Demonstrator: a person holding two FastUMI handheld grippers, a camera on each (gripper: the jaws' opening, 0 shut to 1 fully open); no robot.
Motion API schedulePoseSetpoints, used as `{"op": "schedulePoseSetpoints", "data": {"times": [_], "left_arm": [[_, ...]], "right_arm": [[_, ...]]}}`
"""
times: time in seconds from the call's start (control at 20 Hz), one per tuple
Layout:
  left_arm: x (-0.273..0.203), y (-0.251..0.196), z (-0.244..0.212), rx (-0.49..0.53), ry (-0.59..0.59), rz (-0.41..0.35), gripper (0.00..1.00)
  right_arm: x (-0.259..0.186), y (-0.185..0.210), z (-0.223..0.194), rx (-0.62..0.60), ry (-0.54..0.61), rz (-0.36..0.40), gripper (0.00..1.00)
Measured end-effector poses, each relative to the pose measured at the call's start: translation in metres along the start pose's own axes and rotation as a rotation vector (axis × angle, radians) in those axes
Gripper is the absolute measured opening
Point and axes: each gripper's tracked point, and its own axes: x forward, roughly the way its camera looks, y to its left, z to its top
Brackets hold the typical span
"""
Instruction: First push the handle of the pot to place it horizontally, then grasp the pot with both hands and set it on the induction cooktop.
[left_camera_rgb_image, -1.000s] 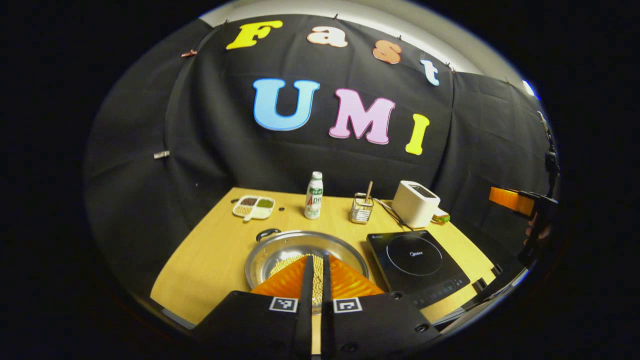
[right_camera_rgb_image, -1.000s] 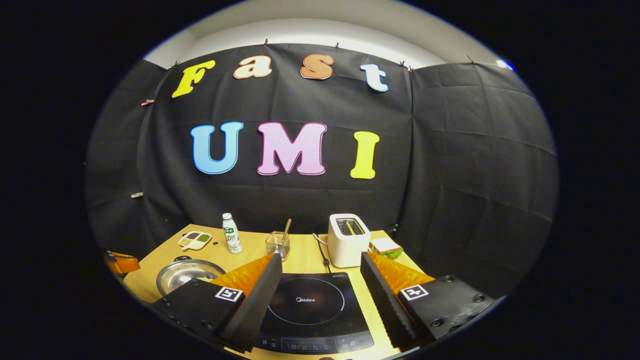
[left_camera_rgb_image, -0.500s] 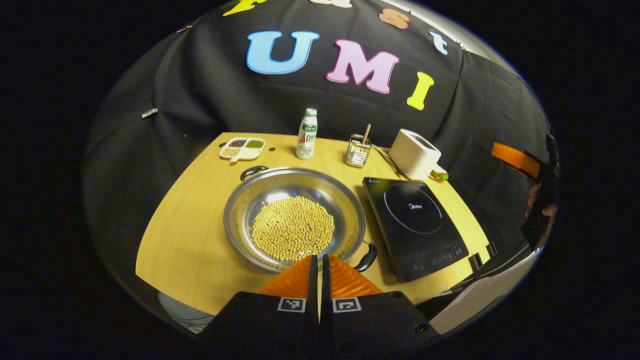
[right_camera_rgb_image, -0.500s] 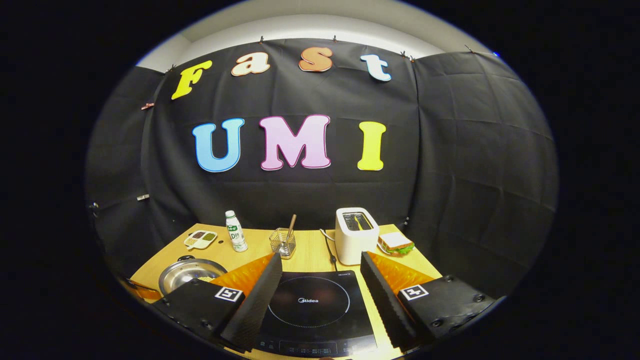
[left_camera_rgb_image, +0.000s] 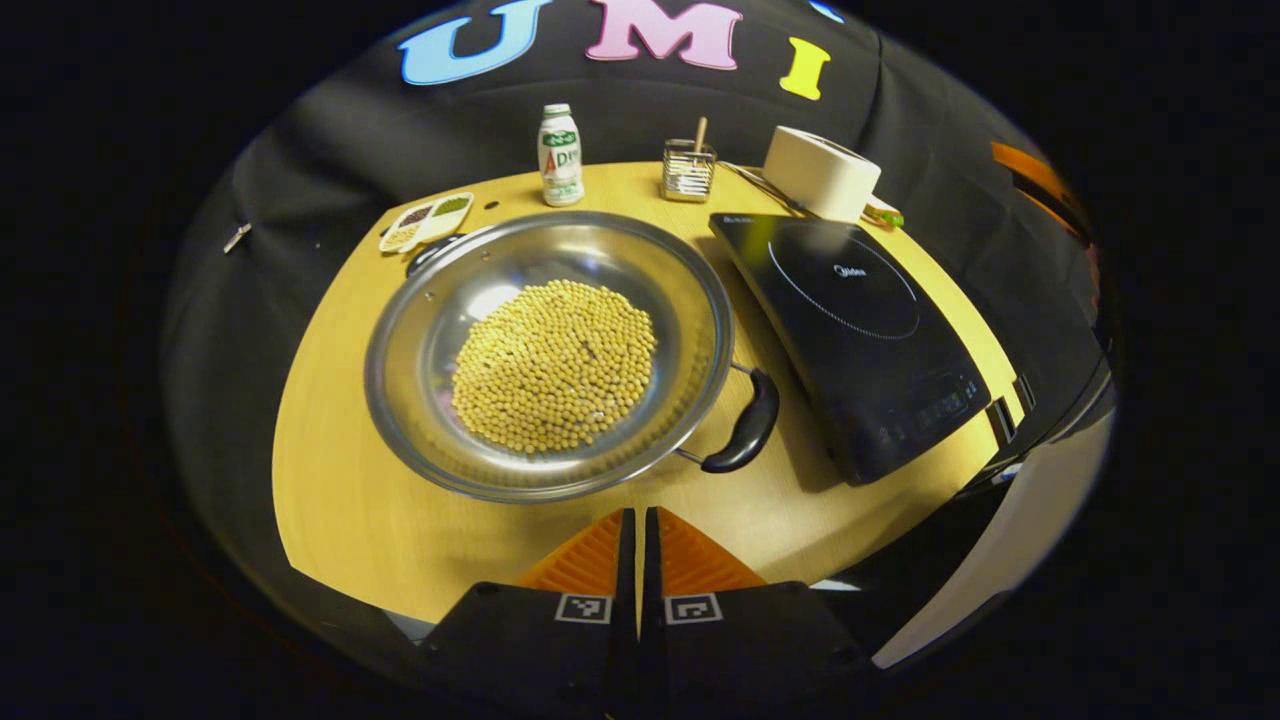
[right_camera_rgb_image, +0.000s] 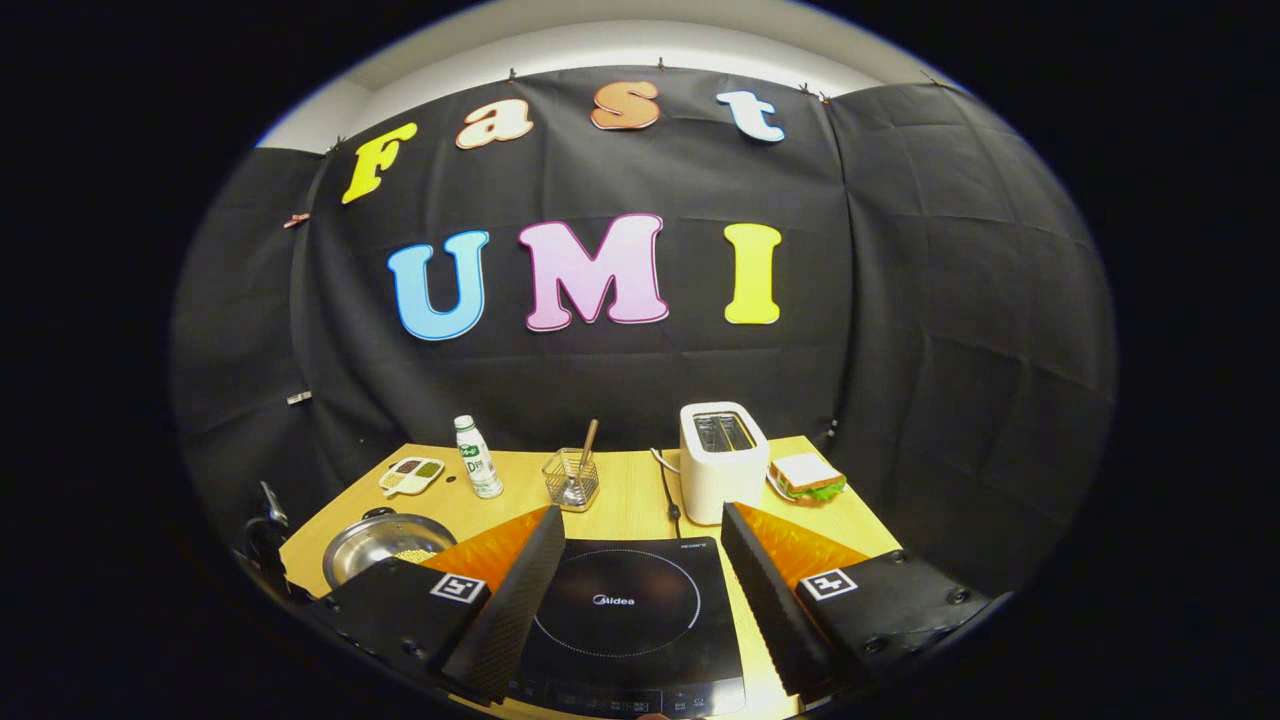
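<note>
Hovering at frame bottom, the clenched left gripper (left_camera_rgb_image: 638, 520) sat nearest the pot's (left_camera_rgb_image: 548, 352) handle (left_camera_rgb_image: 742, 432), up-right, lying diagonal; the right gripper (right_camera_rgb_image: 640, 555) gaped empty.

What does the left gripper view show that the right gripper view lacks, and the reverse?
Left gripper view's own: the pot's near black handle and the full bed of beans. Right gripper view's own: the toaster's top slots and the pale wall strip above the cloth. Shared: pot, induction cooktop, bottle, toaster.
</note>
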Motion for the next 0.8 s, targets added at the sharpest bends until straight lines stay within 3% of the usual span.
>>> {"op": "schedulePoseSetpoints", "data": {"times": [0.5, 0.8], "left_arm": [[0.041, -0.031, 0.015, 0.152, 0.103, -0.001, 0.05], [0.054, -0.046, 0.036, 0.148, 0.099, -0.013, 0.05]], "right_arm": [[-0.001, -0.050, -0.007, 0.011, -0.006, -0.062, 0.98], [-0.003, -0.072, -0.008, 0.035, -0.010, -0.095, 0.98]]}}
